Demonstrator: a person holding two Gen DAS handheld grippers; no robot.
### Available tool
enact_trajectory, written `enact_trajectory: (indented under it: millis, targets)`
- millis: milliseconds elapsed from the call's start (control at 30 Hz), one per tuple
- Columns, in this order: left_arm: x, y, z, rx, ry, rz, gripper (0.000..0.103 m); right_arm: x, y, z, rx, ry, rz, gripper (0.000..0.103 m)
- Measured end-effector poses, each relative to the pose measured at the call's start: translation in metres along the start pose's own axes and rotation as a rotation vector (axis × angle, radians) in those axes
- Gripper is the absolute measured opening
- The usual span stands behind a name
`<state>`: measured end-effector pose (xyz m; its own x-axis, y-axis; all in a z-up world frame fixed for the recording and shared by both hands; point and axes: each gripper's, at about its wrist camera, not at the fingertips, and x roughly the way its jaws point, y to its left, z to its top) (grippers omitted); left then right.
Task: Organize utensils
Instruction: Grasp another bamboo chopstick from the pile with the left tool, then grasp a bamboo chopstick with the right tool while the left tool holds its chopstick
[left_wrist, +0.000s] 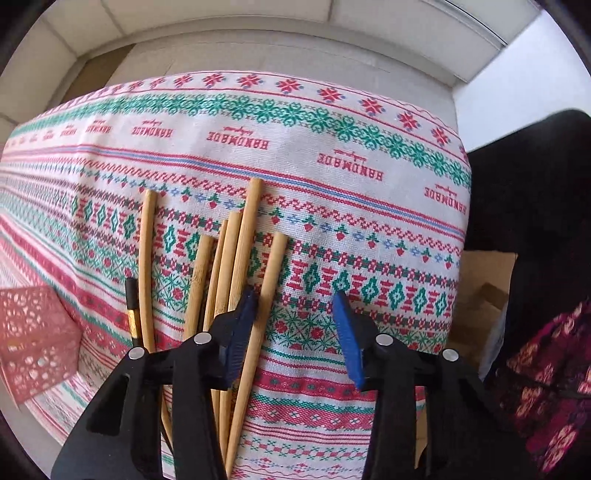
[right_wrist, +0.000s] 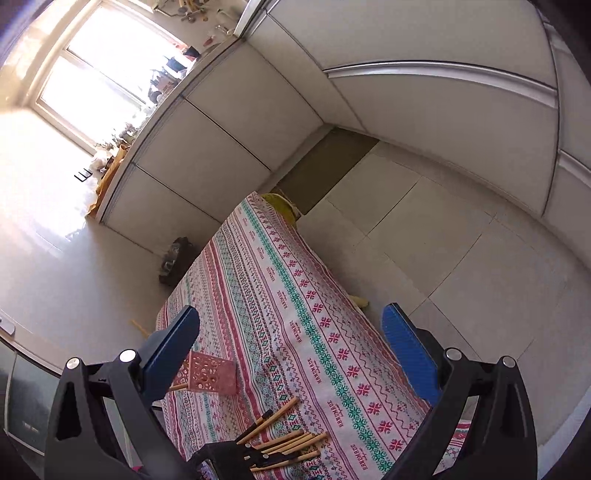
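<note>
Several bamboo chopsticks lie side by side on the patterned tablecloth, with a dark chopstick with a gold band at their left. My left gripper points down at them. Its jaws stand apart around one bamboo chopstick, which lies close to the left blue pad; the right pad is clear of it. A pink perforated holder sits to the left. In the right wrist view my right gripper hangs open high above the cloth, with the holder and the chopsticks below.
The table's right edge drops to a cardboard box and a dark seat. Patterned dark fabric is at the far right. White cabinets and tiled floor surround the table; a dark bag stands on the floor.
</note>
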<state>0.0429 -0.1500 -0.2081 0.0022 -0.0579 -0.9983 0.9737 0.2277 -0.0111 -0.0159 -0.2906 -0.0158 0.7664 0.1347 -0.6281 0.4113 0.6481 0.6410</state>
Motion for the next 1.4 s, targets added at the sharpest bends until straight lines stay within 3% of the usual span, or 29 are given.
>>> enact_trajectory:
  millis: [67, 100, 200, 367, 533, 600, 733, 833, 933, 1133, 1400]
  targets:
    - [-0.002, 0.004, 0.0, -0.093, -0.001, 0.007, 0.026, 0.003, 0.001, -0.002, -0.001, 0.014, -0.003, 0.096]
    - [-0.003, 0.005, -0.001, -0.136, -0.005, 0.006, 0.014, 0.005, 0.002, -0.002, -0.004, 0.021, -0.007, 0.096]
    - [-0.005, 0.006, -0.009, -0.216, -0.045, 0.018, 0.011, 0.012, 0.003, -0.006, -0.007, 0.049, -0.017, 0.096]
    - [-0.01, 0.009, -0.033, -0.384, -0.188, 0.001, 0.007, 0.028, 0.0, -0.019, 0.001, 0.132, -0.054, 0.096]
    - [-0.045, 0.021, -0.078, -0.513, -0.41, -0.08, 0.006, 0.063, -0.011, -0.065, 0.083, 0.359, -0.026, 0.094]
    - [-0.068, 0.022, -0.105, -0.527, -0.53, -0.104, 0.006, 0.077, -0.015, -0.094, 0.113, 0.459, -0.034, 0.087]
    - [-0.129, 0.008, -0.146, -0.439, -0.79, -0.114, 0.006, 0.098, -0.023, -0.144, 0.218, 0.586, -0.052, 0.055]
    - [-0.168, -0.005, -0.174, -0.35, -0.967, -0.129, 0.006, 0.107, -0.026, -0.163, 0.309, 0.58, -0.084, 0.039]
    - [-0.19, -0.011, -0.192, -0.344, -1.075, -0.124, 0.006, 0.114, -0.022, -0.175, 0.338, 0.558, -0.151, 0.028]
    - [-0.219, -0.012, -0.216, -0.375, -1.185, -0.106, 0.006, 0.115, -0.013, -0.168, 0.335, 0.445, -0.296, 0.023]
    - [-0.236, -0.013, -0.232, -0.399, -1.253, -0.105, 0.006, 0.135, 0.007, -0.156, 0.182, 0.435, -0.415, 0.015]
